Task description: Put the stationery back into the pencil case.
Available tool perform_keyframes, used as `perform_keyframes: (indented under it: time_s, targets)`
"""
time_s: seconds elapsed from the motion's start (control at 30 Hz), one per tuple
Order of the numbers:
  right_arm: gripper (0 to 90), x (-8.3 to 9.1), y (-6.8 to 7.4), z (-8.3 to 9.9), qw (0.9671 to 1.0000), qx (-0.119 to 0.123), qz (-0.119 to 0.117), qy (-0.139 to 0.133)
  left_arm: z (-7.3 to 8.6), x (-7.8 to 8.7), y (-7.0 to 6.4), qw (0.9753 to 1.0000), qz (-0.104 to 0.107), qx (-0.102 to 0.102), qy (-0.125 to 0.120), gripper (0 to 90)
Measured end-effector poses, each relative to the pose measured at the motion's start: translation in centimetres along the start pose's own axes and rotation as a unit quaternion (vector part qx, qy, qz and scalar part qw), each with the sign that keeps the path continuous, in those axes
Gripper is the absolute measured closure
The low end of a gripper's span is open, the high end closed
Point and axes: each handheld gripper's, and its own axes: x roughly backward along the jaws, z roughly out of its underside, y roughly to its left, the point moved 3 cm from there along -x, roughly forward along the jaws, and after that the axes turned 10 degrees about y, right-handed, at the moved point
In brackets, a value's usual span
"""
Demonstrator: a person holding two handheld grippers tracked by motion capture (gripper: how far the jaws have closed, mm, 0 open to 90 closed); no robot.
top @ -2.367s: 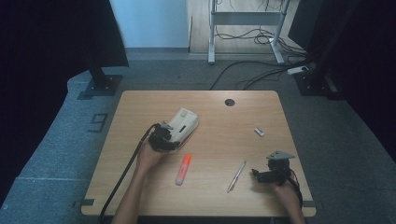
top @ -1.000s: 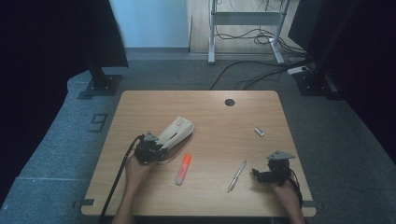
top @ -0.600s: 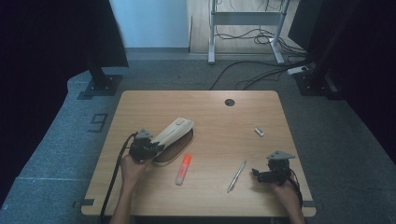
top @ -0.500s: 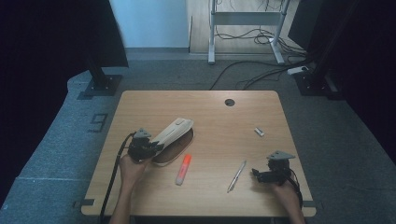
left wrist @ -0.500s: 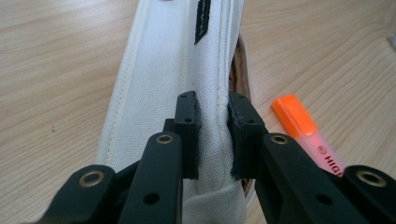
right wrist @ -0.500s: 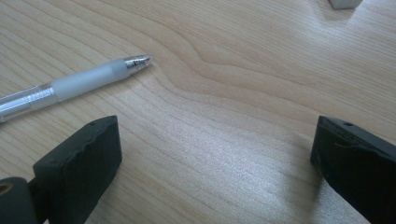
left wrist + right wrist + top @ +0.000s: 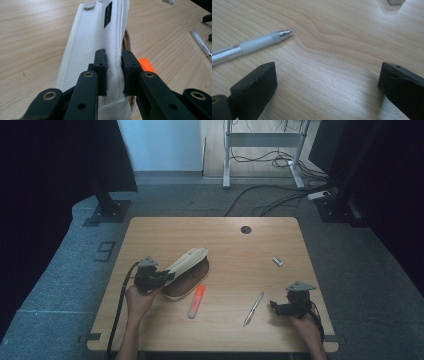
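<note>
A white fabric pencil case point(image 7: 187, 262) lies left of the table's middle, its upper flap raised so the brown inside point(image 7: 186, 280) shows. My left gripper point(image 7: 167, 276) is shut on the near end of that flap. In the left gripper view both jaws pinch the white cloth point(image 7: 95, 37) at my left gripper point(image 7: 113, 58). An orange highlighter point(image 7: 196, 301) lies just in front of the case. At the front right my right gripper point(image 7: 274, 307) rests open on the wood, and my right gripper point(image 7: 327, 82) holds nothing. A clear pen point(image 7: 249, 46) lies to its left.
The pen point(image 7: 253, 308) lies between the highlighter and the right hand. A small white eraser point(image 7: 277, 261) sits right of centre. A round cable hole point(image 7: 245, 229) is near the wooden table's far edge point(image 7: 210, 219). Dark stands and cables sit on the floor behind.
My left gripper has drawn the case's near end left and toward the front, turning the case and lifting its flap off the brown base. The right gripper has stayed still.
</note>
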Motion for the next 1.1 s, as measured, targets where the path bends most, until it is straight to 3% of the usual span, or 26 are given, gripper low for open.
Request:
perform_keyframes:
  time_s: [0.5, 0.77, 0.87, 1.1]
  targets:
    - [11.9, 0.9, -0.9, -0.7, 0.9998, -0.017, -0.005, -0.002, 0.0, 0.0, 0.1, 1.0000, 0.004, -0.004, -0.007, 76.6]
    - [11.8, 1.3, -1.5, -1.9, 0.9996, -0.021, -0.005, -0.017, 0.1, 0.0, 0.2, 0.9999, 0.003, -0.007, -0.009, 76.4]
    - [3.0, 1.3, -1.9, -2.6, 0.9993, -0.031, -0.009, -0.020, 0.1, 0.0, 0.2, 0.9999, 0.003, -0.009, -0.010, 76.2]
    - [6.0, 1.5, -2.7, -3.7, 0.9995, -0.023, -0.001, -0.023, 0.2, 0.0, 0.3, 0.9999, 0.005, -0.007, -0.010, 76.2]
